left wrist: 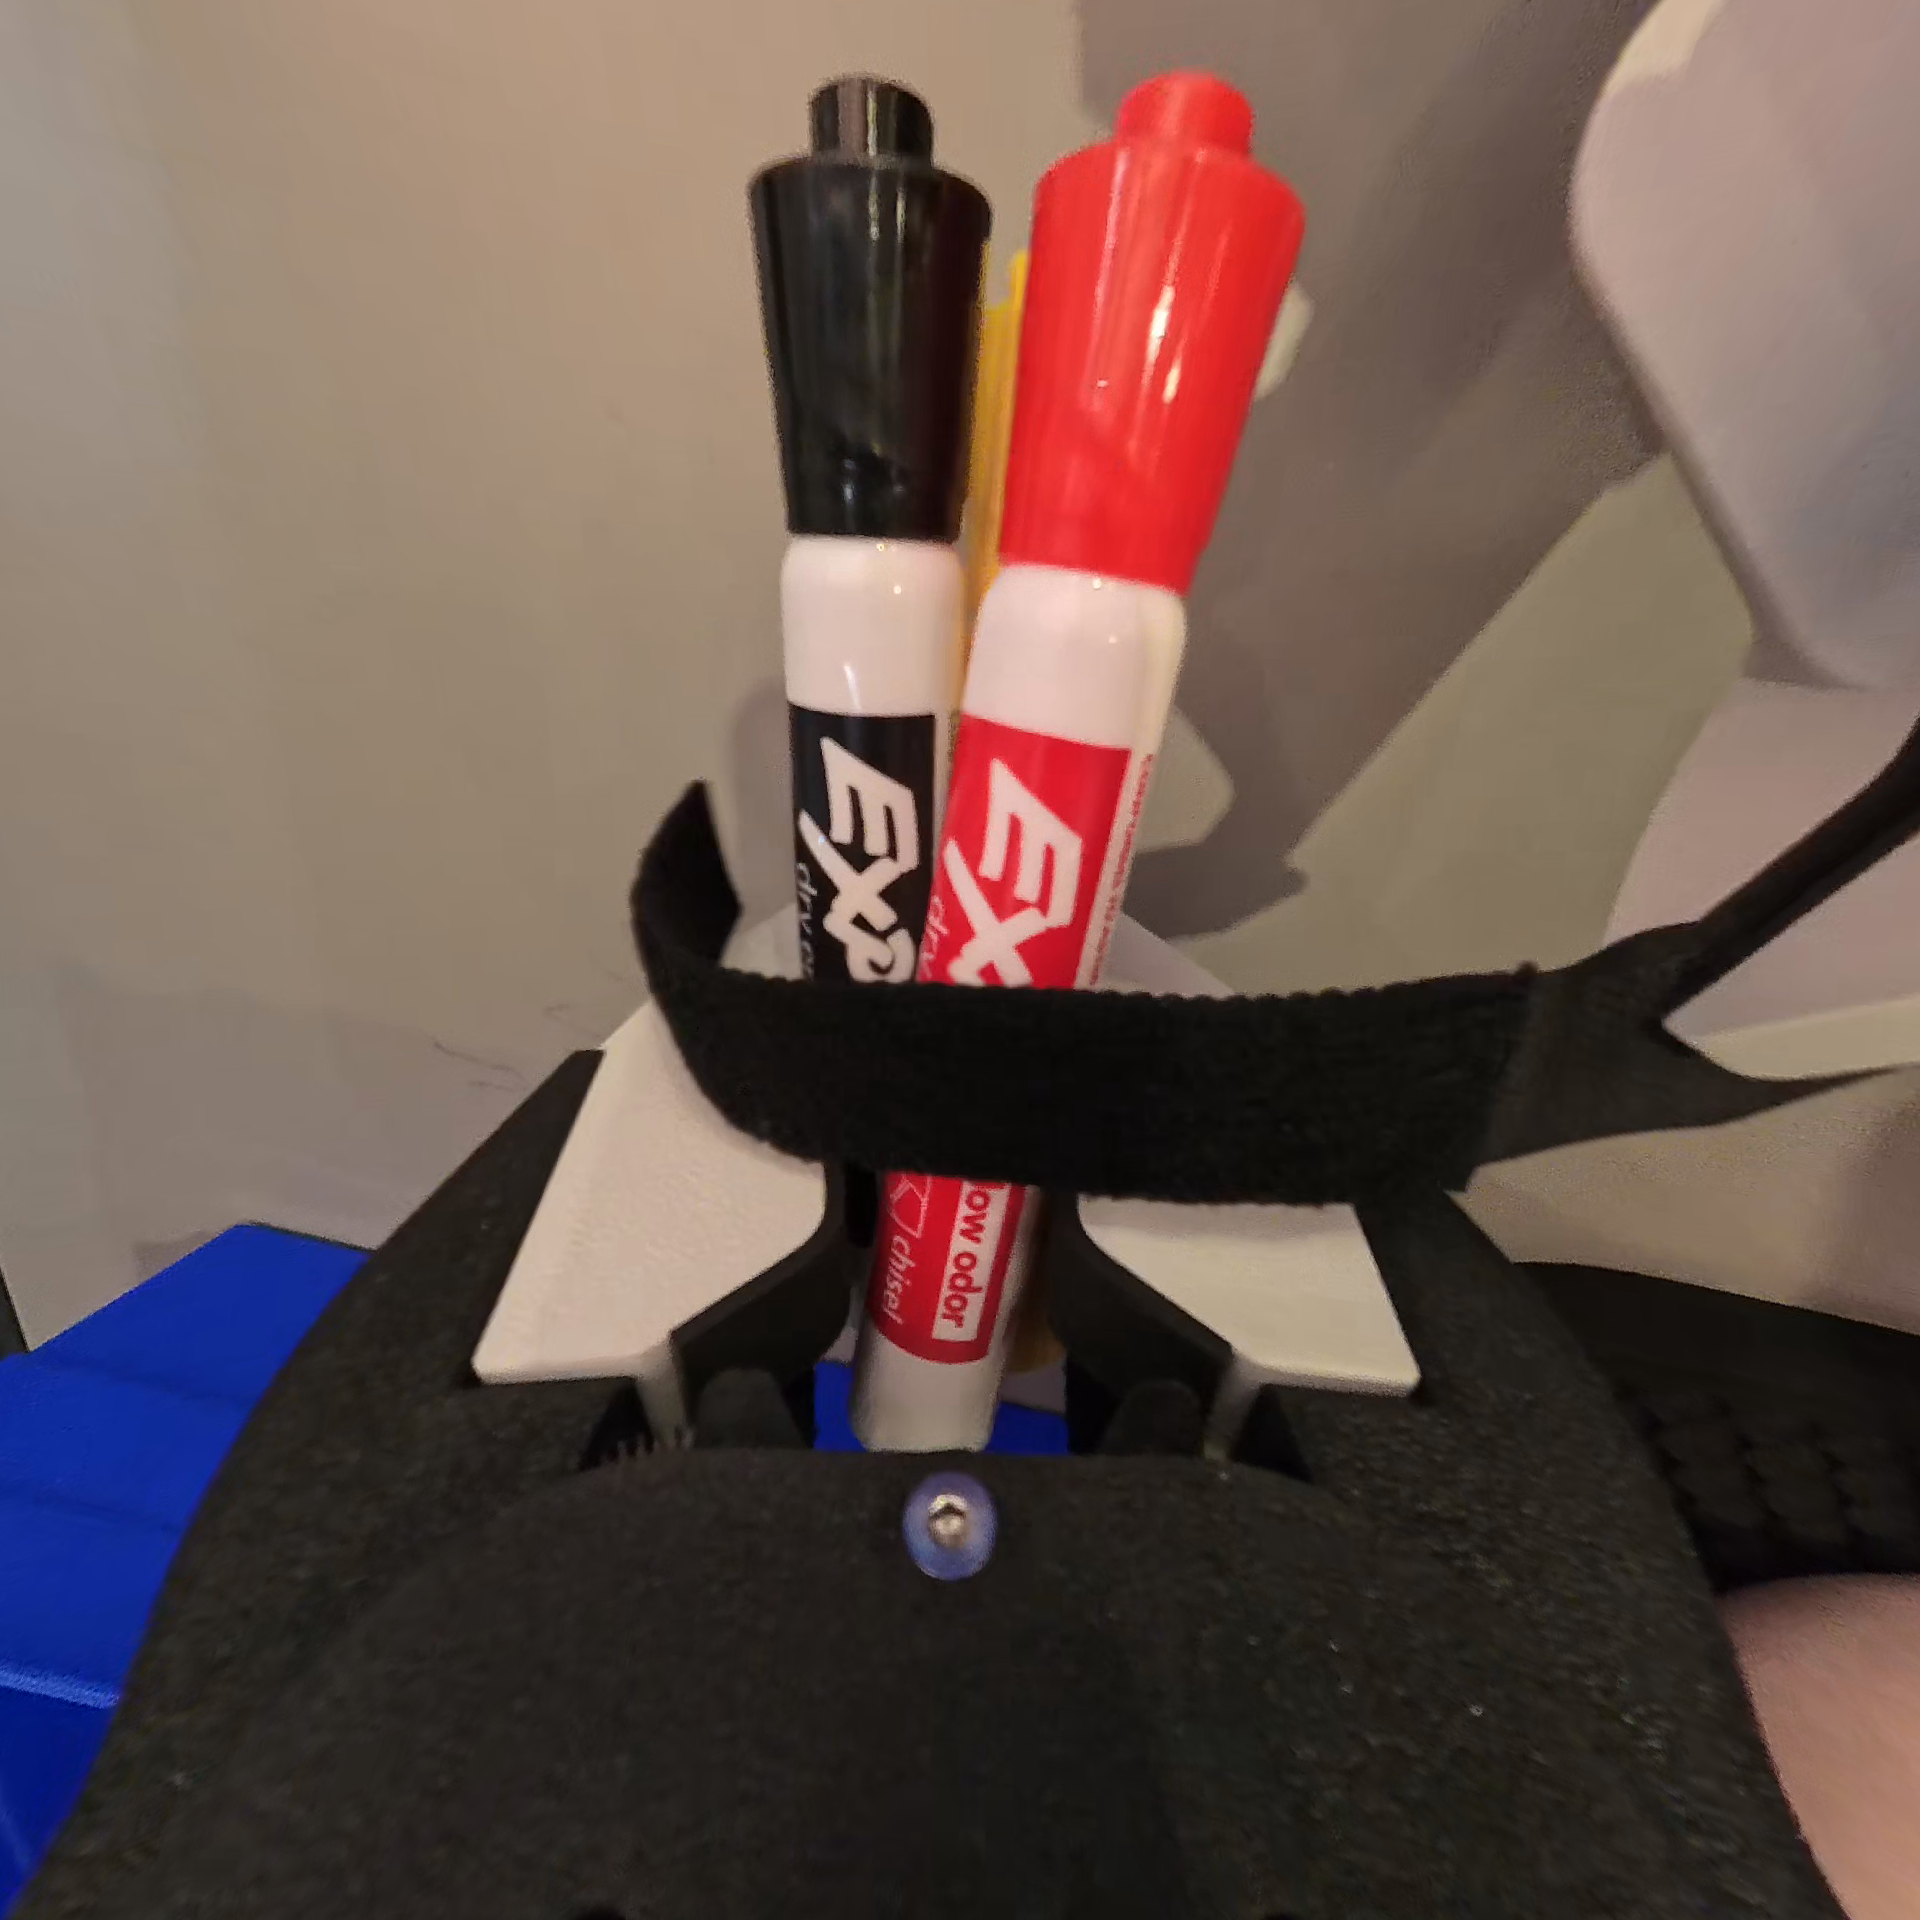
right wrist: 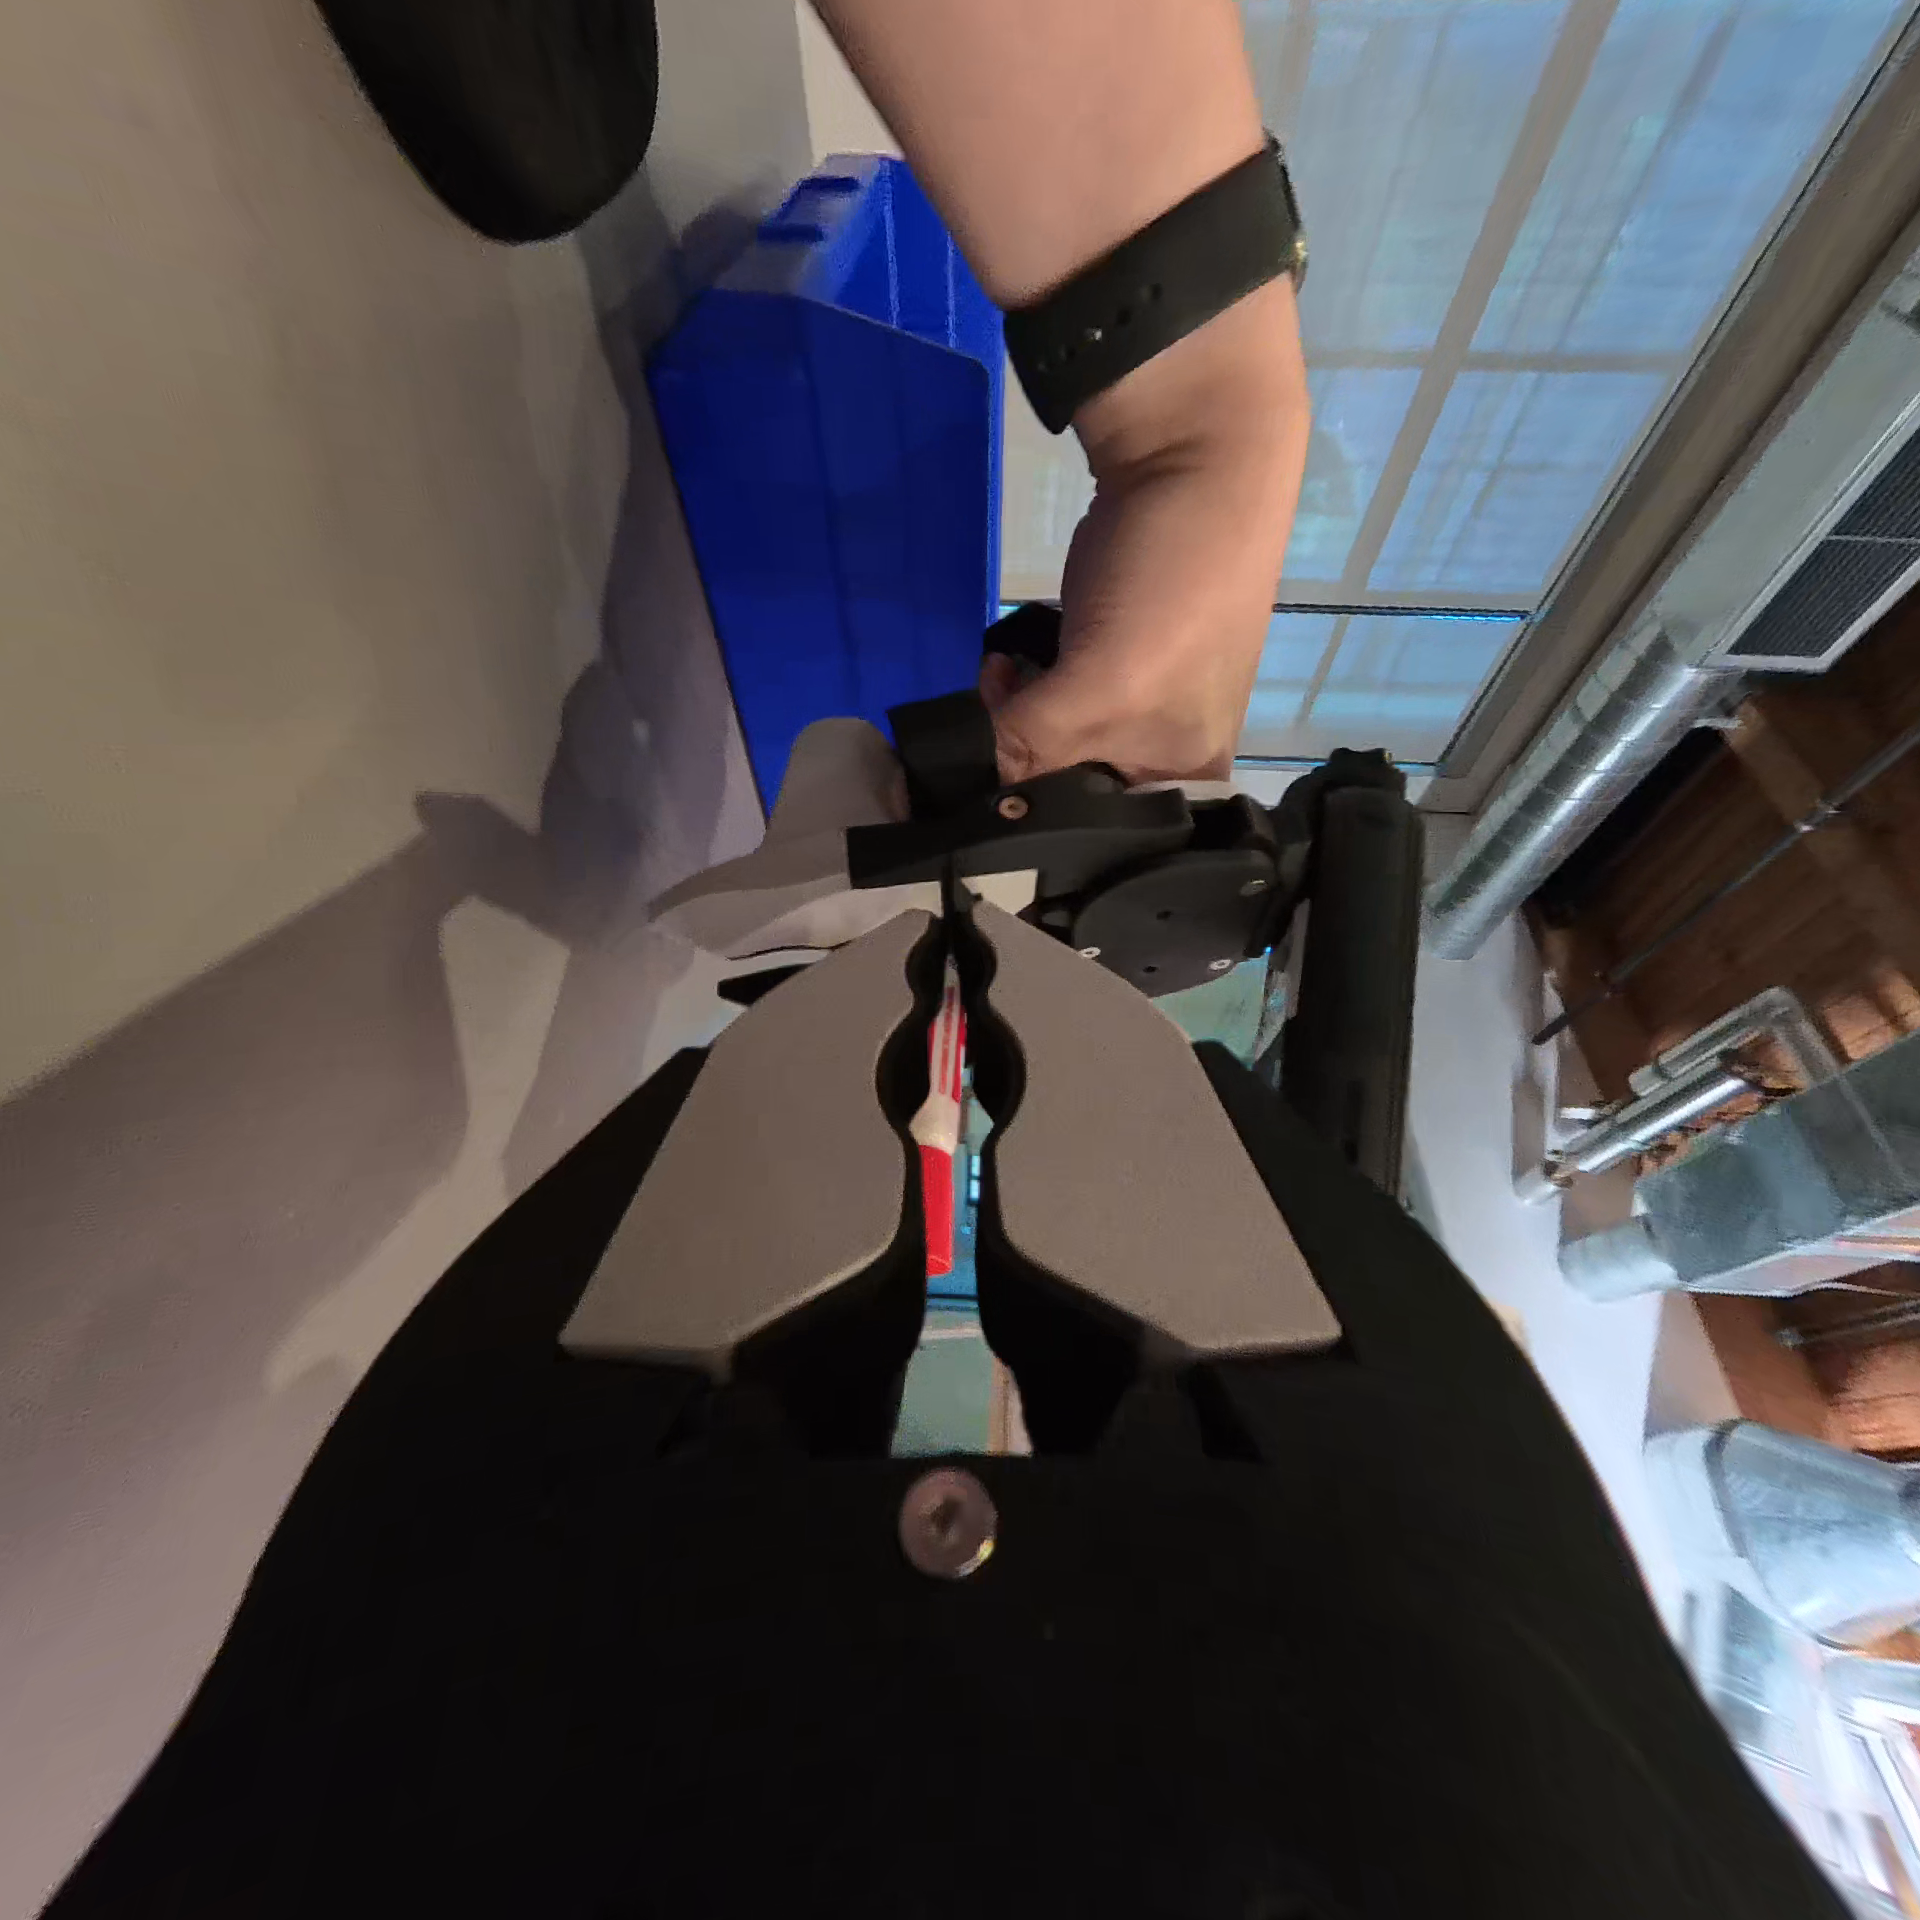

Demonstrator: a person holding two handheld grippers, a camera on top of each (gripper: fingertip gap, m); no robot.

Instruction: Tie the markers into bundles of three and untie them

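My left gripper [left wrist: 940,997] is shut on a bundle of three markers that stick out past its fingers: a black-capped marker [left wrist: 868,416], a red-capped marker [left wrist: 1132,416] and a yellow marker [left wrist: 1000,416] mostly hidden behind them. A black hook-and-loop strap [left wrist: 1091,1081] loops around the bundle just above the fingers, and its free end runs off to the right. My right gripper [right wrist: 951,920] is shut on that thin strap end [right wrist: 949,894]. The red marker [right wrist: 940,1174] shows through the gap between its fingers.
A blue plastic bin [left wrist: 156,1455] stands on the grey table [left wrist: 312,623], to the left behind the left gripper; it also shows in the right wrist view [right wrist: 831,468]. A person's hand [right wrist: 1143,623] with a black wristband holds the left gripper. Windows and metal ducting lie beyond. About 10 centimetres separates my left fingertips from my right.
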